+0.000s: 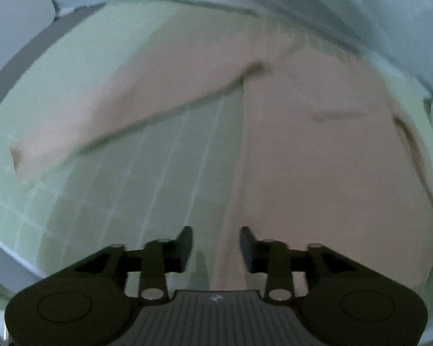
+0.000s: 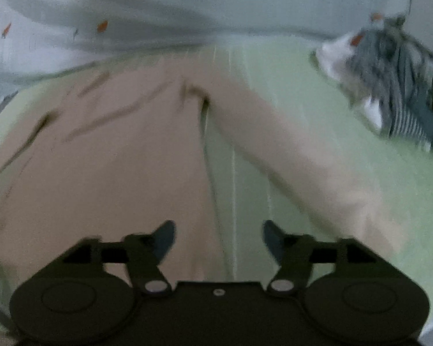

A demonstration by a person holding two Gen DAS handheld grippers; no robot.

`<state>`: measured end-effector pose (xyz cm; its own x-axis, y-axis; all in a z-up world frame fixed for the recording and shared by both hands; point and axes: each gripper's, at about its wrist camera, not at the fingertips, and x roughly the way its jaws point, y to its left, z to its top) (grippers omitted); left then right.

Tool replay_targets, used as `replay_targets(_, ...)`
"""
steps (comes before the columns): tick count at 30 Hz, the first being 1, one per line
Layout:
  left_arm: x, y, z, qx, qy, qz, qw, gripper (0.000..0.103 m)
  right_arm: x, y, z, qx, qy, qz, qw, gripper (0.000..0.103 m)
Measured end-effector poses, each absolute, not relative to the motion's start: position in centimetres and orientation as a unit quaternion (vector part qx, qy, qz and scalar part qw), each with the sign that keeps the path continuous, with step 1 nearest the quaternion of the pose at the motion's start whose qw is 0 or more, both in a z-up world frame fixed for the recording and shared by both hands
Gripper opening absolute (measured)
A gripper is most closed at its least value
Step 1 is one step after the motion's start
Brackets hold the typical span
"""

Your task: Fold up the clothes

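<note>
A pale pink long-sleeved top (image 1: 317, 150) lies spread flat on a light green checked sheet (image 1: 158, 173). In the left wrist view its left sleeve (image 1: 101, 115) stretches out to the left. My left gripper (image 1: 216, 245) is open and empty above the top's lower left edge. In the right wrist view the same top (image 2: 101, 158) fills the left half and its right sleeve (image 2: 303, 158) runs down to the right. My right gripper (image 2: 218, 239) is open and empty above the gap between body and sleeve. Both views are blurred.
A crumpled pile of striped grey and white clothes (image 2: 395, 86) lies on the sheet at the far right. A pale bedcover with small orange marks (image 2: 101, 26) is bunched along the far side. The bed's edge (image 1: 3, 256) shows at the left.
</note>
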<state>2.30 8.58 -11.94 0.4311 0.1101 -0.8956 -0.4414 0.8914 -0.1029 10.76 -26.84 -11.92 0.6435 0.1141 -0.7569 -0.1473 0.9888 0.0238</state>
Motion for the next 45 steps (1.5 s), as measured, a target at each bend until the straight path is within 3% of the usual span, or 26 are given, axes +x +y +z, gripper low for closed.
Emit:
replay_targets(14,20.3,15.0,-12.2,-0.133,0.459,0.16,0.863,0.049,28.2,-21.6,-11.8,-0.048,0.356,0.103,0.928,0.086)
replay_targets(19,29.9,16.9,-14.5,-0.117,0.46,0.144,0.868,0.049,38.2,-20.0,-13.4,-0.045,0.361,0.13,0.922,0.063)
replay_targets(21,32.9,17.0,-15.4,-0.108,0.459,0.138,0.871,0.049,41.7,-19.7,-14.4,-0.04,0.367,0.146,0.918,0.058)
replay_targets(26,37.4,16.8,-17.6,-0.1,0.464,0.107,0.874,0.05,46.9,-18.8,-17.0,-0.031,0.389,0.204,0.898,0.058)
replay_targets(27,37.5,16.6,-17.7,-0.098,0.454,0.109,0.879,0.045,47.2,-18.8,-17.2,-0.032,0.387,0.21,0.897,0.06)
replay_targets(28,37.6,16.5,-17.9,-0.097,0.444,0.11,0.884,0.03,47.5,-18.7,-17.5,-0.032,0.386,0.215,0.896,0.049)
replay_targets(29,37.5,16.5,-17.9,-0.097,0.439,0.118,0.886,0.006,47.6,-18.7,-17.6,-0.031,0.385,0.216,0.897,0.038)
replay_targets(30,37.5,16.4,-17.9,-0.098,0.433,0.127,0.887,0.003,47.5,-18.8,-17.6,-0.029,0.384,0.212,0.898,0.008)
replay_targets(38,36.7,17.1,-18.4,-0.151,0.392,0.209,0.883,0.005,47.0,-19.5,-17.3,-0.014,0.371,0.178,0.911,0.01)
replay_targets(39,36.8,16.9,-18.3,-0.147,0.395,0.208,0.883,0.01,46.9,-19.6,-17.3,-0.012,0.37,0.174,0.913,0.015)
replay_targets(40,36.9,16.7,-18.1,-0.142,0.398,0.207,0.883,0.012,46.9,-19.7,-17.2,-0.01,0.368,0.169,0.914,0.03)
replay_targets(42,36.8,16.8,-17.5,-0.15,0.397,0.212,0.88,0.036,46.0,-20.3,-16.2,-0.002,0.356,0.148,0.923,0.057)
replay_targets(43,36.4,17.0,-16.8,-0.162,0.388,0.215,0.881,0.042,45.3,-20.7,-15.4,0.002,0.348,0.135,0.928,0.065)
replay_targets(45,34.7,17.1,-14.9,-0.176,0.365,0.221,0.887,0.065,43.8,-21.3,-14.1,0.007,0.333,0.114,0.936,0.078)
